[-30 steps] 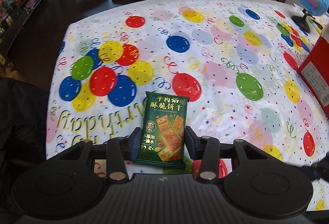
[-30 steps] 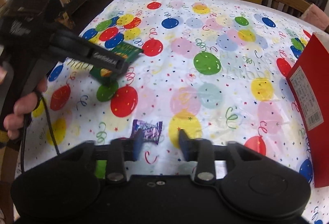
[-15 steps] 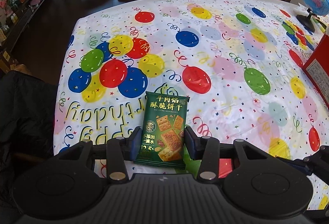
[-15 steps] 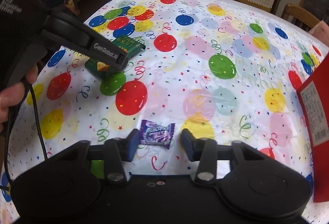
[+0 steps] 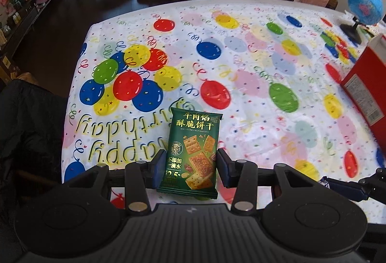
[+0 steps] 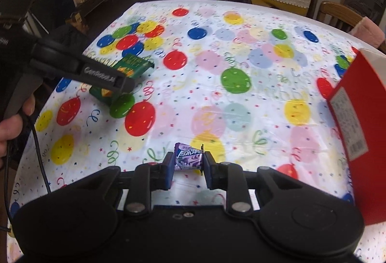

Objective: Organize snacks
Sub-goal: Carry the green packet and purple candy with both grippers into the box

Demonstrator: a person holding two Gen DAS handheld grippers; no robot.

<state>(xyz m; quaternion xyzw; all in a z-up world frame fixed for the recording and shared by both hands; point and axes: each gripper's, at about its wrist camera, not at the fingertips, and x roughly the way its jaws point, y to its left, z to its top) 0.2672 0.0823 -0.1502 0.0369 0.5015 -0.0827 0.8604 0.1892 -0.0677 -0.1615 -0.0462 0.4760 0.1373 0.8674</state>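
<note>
The right gripper (image 6: 187,167) is closing on the purple candy wrapper (image 6: 188,157) — a second ago the candy was lying flat just ahead of wide jaws, now it is sitting between the pads with both ends pinched and tipped up off the worktop (image 6: 241,99). It is looking like a fresh pickup, so carrying it to a container is probably next. The left gripper (image 5: 192,164) is staying clenched on the green biscuit packet (image 5: 193,149), same grip as before, packet upright between the pads and held just above the cloth; in the right view the packet (image 6: 131,67) is showing past the left gripper's black arm, with a hand (image 6: 9,128) on the handle. So both snacks are now in hand. The red box (image 6: 354,118) at the right edge is likely the drop spot — a guess only, its opening is not showing.

The surface is a glossy balloon-print birthday tablecloth, slightly creased. A globe (image 5: 364,7) is standing at the far right corner. Beyond that: dark wood floor, a wooden chair (image 6: 337,14), a draped sofa, a low TV unit.
</note>
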